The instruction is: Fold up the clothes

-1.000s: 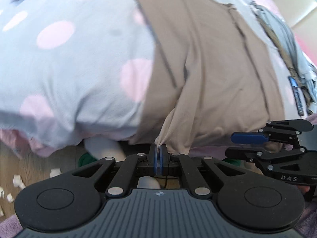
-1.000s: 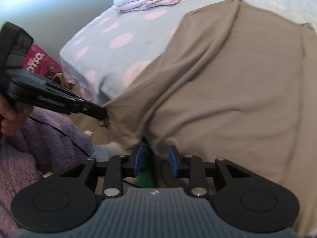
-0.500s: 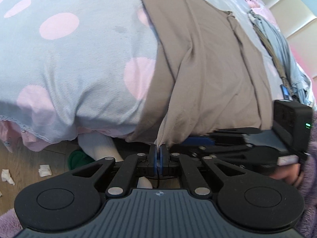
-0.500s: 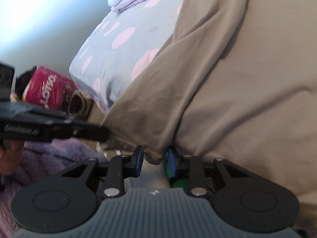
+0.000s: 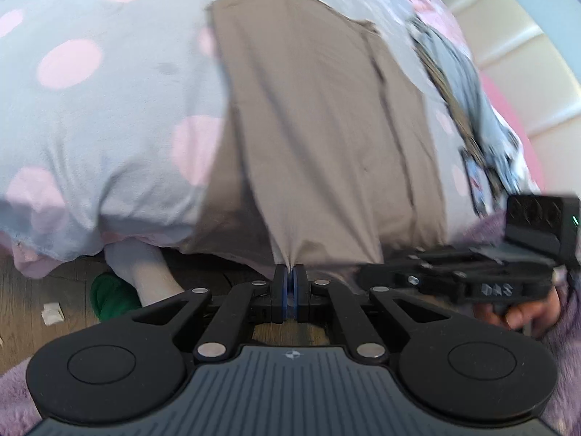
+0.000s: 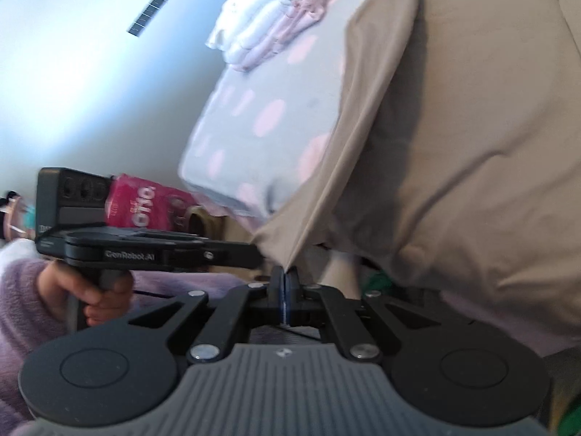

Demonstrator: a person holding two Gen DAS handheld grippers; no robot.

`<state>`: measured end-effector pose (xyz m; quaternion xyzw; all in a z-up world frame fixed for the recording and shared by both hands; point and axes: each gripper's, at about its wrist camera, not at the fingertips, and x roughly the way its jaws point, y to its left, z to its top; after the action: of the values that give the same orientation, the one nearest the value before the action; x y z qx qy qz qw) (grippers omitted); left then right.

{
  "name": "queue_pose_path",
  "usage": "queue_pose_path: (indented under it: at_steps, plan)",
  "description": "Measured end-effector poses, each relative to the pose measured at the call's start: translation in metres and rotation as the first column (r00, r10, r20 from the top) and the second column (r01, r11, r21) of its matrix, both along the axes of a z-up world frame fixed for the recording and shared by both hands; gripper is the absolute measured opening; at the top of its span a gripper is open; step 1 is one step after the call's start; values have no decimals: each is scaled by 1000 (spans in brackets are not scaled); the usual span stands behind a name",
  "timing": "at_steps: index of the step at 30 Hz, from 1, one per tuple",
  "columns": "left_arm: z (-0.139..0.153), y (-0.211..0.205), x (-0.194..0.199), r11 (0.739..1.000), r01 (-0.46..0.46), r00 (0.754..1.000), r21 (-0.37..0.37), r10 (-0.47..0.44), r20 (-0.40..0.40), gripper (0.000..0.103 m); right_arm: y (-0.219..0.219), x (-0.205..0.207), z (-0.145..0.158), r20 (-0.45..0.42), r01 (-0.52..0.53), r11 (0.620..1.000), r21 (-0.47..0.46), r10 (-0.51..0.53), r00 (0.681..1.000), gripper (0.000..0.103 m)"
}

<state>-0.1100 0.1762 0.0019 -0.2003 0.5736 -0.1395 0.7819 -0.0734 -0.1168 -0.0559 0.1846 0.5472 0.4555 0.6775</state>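
A tan garment (image 5: 326, 127) lies spread on the bed and hangs over its near edge. My left gripper (image 5: 289, 272) is shut on a pinch of the hem at the edge. In the right wrist view the same tan garment (image 6: 472, 145) fills the right side, and my right gripper (image 6: 285, 274) has its jaws closing onto the hem's corner, pads pressed on the cloth. The two grippers sit close together along the hem: the right gripper (image 5: 366, 272) comes in from the right, and the left gripper (image 6: 258, 254) comes in from the left.
The bed cover (image 5: 109, 109) is grey with pink dots. A stack of folded clothes (image 6: 276, 25) sits at its far end. A grey garment (image 5: 454, 72) lies right of the tan one. A green slipper (image 5: 112, 294) and a red package (image 6: 145, 207) are on the floor.
My right gripper moved in to the tan hem and its jaws went from open to shut on it. The left gripper kept its grip and rose a little.
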Motion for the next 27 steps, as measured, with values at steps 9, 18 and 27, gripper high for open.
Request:
queue_pose_path:
  at_steps: [9,18,27]
  plan:
    - [-12,-10,5,990,19,998,142,-9,-68,1,17,4,-32,-64,-22,996,-89,16,998,1]
    - [-30,3,3,980,38,990,194,-11,-139,2,40,0,-49,6,-89,964,-251,93,996,7]
    - [-41,6,27,980,-15,1000,199,16,-4,8,40,0,-47,144,-63,934,-351,120,982,36]
